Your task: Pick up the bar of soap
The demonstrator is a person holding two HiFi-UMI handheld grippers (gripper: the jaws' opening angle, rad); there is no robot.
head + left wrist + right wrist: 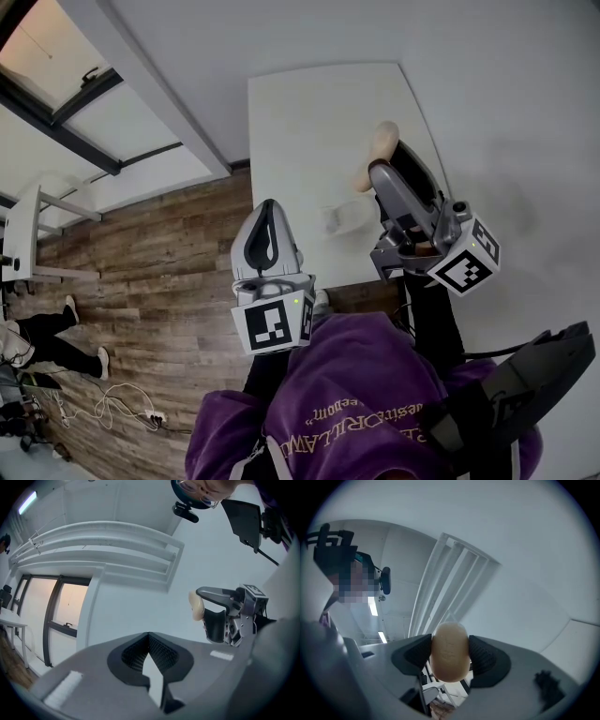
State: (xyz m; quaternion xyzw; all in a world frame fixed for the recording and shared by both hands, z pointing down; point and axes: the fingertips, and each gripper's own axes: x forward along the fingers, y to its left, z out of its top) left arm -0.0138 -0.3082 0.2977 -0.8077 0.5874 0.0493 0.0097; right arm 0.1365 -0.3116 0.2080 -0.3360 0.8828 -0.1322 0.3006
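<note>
Your right hand-held gripper (381, 169) is clamped on the bar of soap (450, 652), which is held in the air over the white surface (300, 131) at upper centre of the head view. Your left hand-held gripper (149, 641) has its jaws together, with nothing between them.

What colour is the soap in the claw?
Pale beige, like cream. The soap shows best in the right gripper view.

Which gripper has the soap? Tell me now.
The right gripper: its jaws are clamped on the beige bar of soap. The left gripper has its jaws together, with nothing between them.
</note>
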